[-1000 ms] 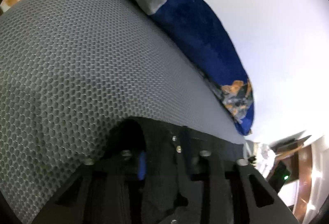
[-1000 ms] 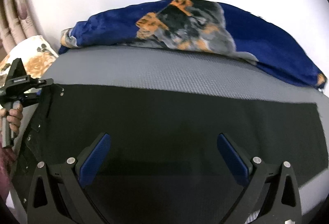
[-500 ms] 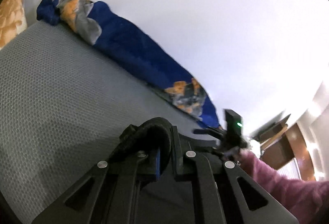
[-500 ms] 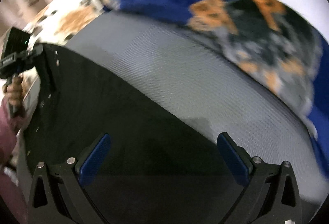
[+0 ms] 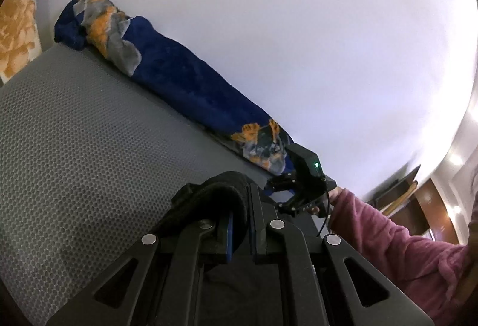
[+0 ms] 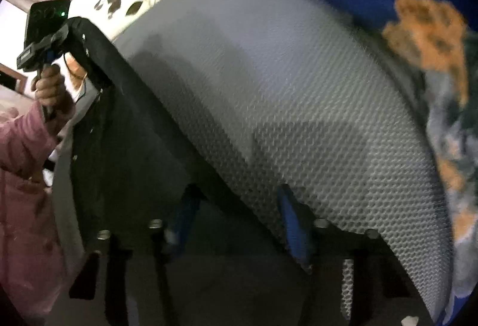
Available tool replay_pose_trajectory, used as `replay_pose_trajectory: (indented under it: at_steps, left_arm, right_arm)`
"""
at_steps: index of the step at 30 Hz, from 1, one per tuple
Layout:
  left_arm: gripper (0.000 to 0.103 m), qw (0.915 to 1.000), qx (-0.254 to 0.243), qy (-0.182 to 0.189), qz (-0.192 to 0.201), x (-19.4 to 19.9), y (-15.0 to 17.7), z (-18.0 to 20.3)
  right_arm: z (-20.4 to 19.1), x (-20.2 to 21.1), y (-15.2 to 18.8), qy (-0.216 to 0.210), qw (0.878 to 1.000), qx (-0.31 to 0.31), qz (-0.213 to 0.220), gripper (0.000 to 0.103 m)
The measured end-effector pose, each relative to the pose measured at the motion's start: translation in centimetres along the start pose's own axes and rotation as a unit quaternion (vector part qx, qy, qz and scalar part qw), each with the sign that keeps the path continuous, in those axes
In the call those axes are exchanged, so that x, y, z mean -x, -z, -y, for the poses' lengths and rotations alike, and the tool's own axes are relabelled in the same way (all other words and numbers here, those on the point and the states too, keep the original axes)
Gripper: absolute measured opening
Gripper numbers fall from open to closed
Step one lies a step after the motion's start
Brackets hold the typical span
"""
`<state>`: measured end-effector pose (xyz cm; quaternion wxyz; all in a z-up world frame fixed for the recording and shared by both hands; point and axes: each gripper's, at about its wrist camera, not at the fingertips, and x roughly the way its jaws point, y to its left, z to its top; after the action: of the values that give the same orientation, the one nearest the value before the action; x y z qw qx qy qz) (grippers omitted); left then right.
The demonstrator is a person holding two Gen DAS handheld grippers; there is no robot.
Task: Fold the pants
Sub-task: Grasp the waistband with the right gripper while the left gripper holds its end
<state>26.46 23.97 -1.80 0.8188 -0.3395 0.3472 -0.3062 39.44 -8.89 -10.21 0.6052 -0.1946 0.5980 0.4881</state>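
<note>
Left tool (image 5: 239,233) clamps black pants (image 6: 125,128); right tool (image 6: 239,224), closing, straddles their edge.

A blue blanket (image 5: 191,87) lies along the grey mesh mattress (image 5: 74,140) against the white wall (image 5: 298,27).

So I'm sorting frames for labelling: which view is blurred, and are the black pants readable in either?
Right wrist view: motion-smeared, the right gripper soft, the black pants an underexposed dark mass. Left wrist view: sharp, the grey mesh surface crisp, strong fisheye bending; the pants fold in the left gripper shows little texture; the white wall is bright.
</note>
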Motion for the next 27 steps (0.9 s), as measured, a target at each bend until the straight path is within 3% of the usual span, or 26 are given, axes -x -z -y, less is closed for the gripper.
replay_pose_trajectory:
  at_steps: [6, 10, 14, 20, 24, 27]
  left_arm:
    - [0.008, 0.9998, 0.003, -0.018, 0.005, -0.5, 0.1, -0.2]
    - [0.008, 0.9996, 0.012, -0.026, 0.007, -0.6, 0.3, -0.6]
    - [0.008, 0.9993, 0.016, -0.035, 0.007, -1.0, 0.4, -0.8]
    - [0.008, 0.9988, 0.017, -0.046, 0.004, -1.3, 0.3, -1.1]
    - [0.008, 0.9983, 0.020, -0.055, -0.001, -1.8, 0.2, -1.2]
    - [0.008, 0.9984, 0.018, -0.054, -0.001, -1.5, 0.2, -0.8]
  right_arm:
    - [1.5, 0.2, 2.6, 0.008, 0.999, 0.000, -0.048, 0.041]
    - [2.6, 1.2, 4.8, 0.029, 0.998, -0.020, -0.054, 0.039]
    - [3.2, 1.7, 6.5, 0.051, 0.997, -0.030, -0.058, 0.023]
    - [3.1, 1.9, 7.7, 0.074, 0.995, -0.040, -0.050, 0.019]
    - [1.8, 2.1, 8.1, 0.129, 0.990, -0.034, -0.039, 0.009]
    - [-0.8, 2.7, 8.5, 0.178, 0.983, -0.034, -0.024, 0.008]
